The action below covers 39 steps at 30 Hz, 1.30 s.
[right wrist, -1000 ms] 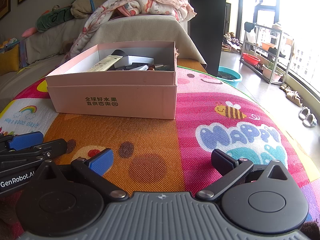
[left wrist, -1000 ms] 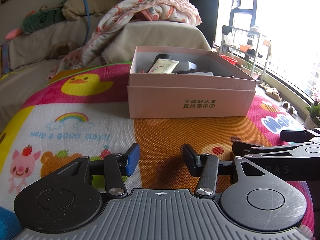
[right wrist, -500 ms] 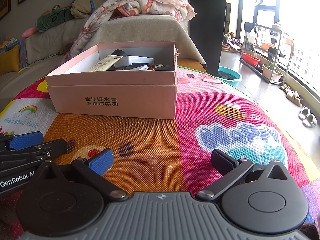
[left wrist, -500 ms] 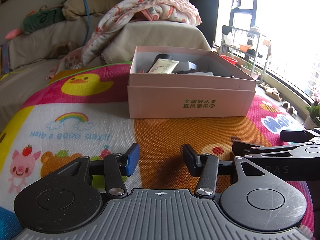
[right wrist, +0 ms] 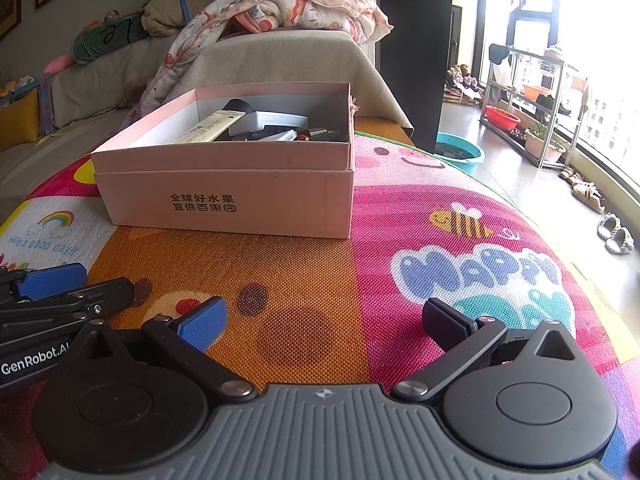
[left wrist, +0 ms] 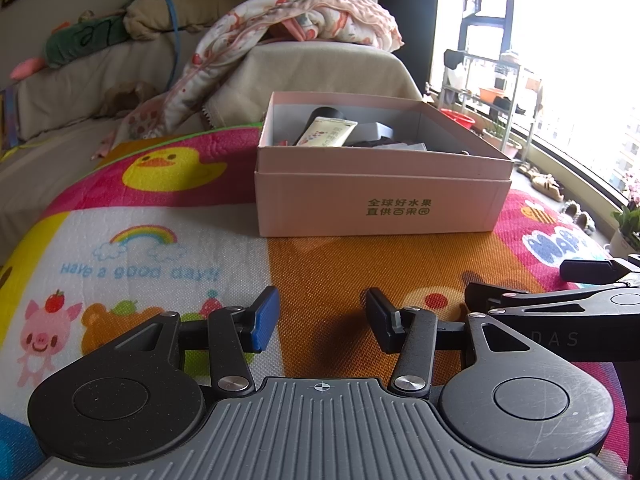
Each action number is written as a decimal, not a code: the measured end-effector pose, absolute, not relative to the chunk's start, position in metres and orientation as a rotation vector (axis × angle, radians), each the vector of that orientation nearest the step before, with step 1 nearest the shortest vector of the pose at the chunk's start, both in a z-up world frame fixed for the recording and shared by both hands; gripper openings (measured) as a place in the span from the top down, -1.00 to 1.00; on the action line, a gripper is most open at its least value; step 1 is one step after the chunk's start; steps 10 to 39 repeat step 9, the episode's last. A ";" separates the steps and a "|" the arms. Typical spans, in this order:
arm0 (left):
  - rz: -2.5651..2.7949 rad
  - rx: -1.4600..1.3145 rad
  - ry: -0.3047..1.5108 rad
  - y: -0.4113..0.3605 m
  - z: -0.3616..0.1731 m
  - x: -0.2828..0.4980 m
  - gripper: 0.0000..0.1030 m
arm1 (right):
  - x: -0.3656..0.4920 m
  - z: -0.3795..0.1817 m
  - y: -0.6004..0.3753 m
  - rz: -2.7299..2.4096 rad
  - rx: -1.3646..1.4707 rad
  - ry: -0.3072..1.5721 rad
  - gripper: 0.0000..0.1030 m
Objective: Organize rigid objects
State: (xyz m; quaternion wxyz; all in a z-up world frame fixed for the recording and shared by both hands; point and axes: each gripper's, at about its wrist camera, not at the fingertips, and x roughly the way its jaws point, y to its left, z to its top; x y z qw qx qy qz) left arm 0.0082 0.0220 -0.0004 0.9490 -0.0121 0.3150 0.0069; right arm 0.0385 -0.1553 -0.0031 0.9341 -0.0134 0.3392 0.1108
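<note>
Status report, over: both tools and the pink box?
Left tool open, empty. Right tool open, empty. Pink box on mat, items inside. Path clear.

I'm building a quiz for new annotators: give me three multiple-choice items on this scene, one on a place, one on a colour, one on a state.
1. Where does the cream tube lie?
A. inside the pink box
B. on the play mat
C. on the sofa

2. What colour is the duck printed on the mat?
A. green
B. yellow
C. purple

3. How are the grippers?
A. both open and empty
B. left shut on the tube
C. right shut on the box

Key: 1 A, the cream tube leans inside the pink box. 2 B, the duck is yellow. 3 A, the left gripper and the right gripper hold nothing, jaws apart.
</note>
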 end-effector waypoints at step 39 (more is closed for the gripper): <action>0.014 -0.020 0.641 0.021 -0.001 0.008 -0.02 | 0.038 -0.003 -0.155 0.226 -0.028 0.694 -1.00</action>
